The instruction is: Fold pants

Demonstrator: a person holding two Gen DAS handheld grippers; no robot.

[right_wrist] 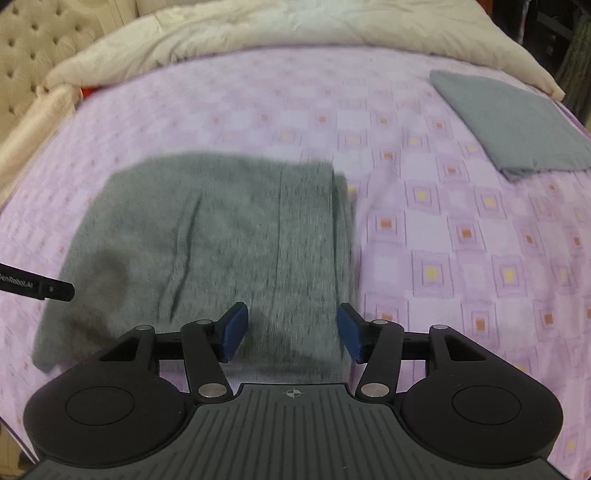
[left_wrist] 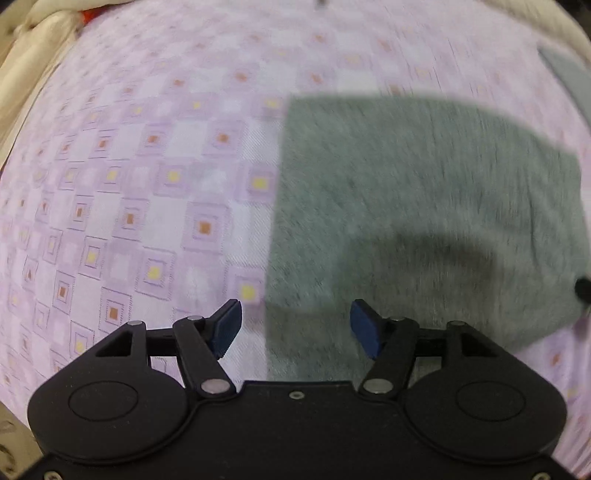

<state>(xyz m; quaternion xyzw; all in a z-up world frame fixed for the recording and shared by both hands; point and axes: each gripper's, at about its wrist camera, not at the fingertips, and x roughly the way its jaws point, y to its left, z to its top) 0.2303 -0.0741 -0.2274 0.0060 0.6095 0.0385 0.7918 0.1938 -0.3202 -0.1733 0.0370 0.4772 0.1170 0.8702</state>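
The left gripper (left_wrist: 296, 325) hangs over the bed with its blue pads (left_wrist: 226, 325) spread wide and nothing between them; the left edge of the folded grey pants (left_wrist: 424, 206) runs up from just ahead of the gap, so the left pad stands over bare sheet and the right pad over grey cloth. The pants spread ahead and to the right of this gripper, lying flat on the lilac checked bedsheet (left_wrist: 147, 184).

The right gripper (right_wrist: 291, 332) likewise stands with its jaws parted and empty, above the near right part of the same pants (right_wrist: 207, 236), whose ribbed band lies directly ahead of its pads (right_wrist: 234, 330). The garment's right edge runs just inside the right pad, and most of the cloth extends ahead and to the left.

A black tip of the other tool (right_wrist: 48, 290) juts in at the far left. Well ahead and to the right of the right gripper, a second folded grey piece (right_wrist: 517, 125) rests on the bedsheet (right_wrist: 461, 229). Beyond it lies a cream duvet (right_wrist: 258, 33), with a tufted headboard (right_wrist: 40, 40) far to the left.
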